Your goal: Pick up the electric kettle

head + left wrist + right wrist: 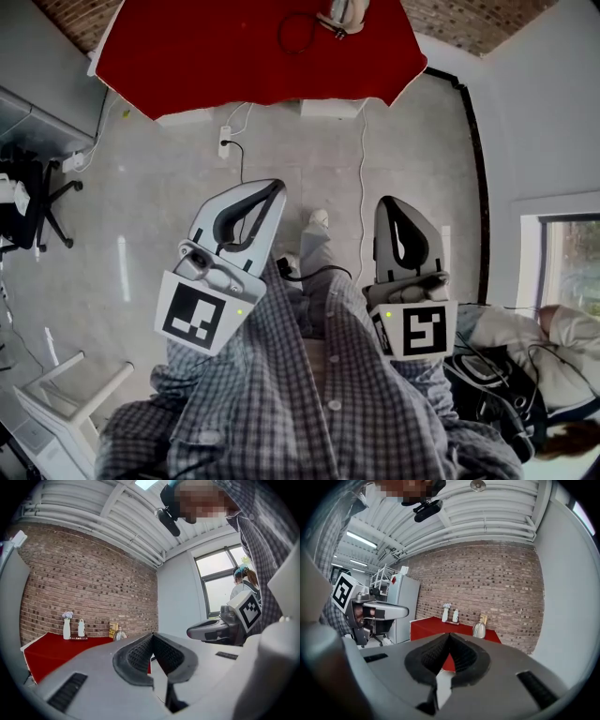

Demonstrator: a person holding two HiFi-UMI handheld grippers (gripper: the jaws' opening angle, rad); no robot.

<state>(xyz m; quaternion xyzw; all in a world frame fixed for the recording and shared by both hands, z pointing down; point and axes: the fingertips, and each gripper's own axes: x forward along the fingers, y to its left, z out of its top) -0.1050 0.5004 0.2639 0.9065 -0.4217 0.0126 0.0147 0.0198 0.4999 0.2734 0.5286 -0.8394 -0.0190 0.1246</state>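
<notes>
Electric kettle [478,630] stands well beyond closed, empty left tongs [152,639] and right tongs [449,638].

Back wall: brick wall [487,583], red-brown, bare.
Side wall: grey wall [180,597] with a tall window [220,585], daylight behind it.
Floor: grey tiles [159,206].
Ceiling: white beams [487,520]; strip lights [361,540] lit.
Furniture: red-clothed table [253,56] by the brick; black office chair [37,202] at the left.

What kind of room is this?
Probably an office or lab workroom, not a kitchen: a bare brick wall, an office chair, and a red-covered table holding the electric kettle.
</notes>
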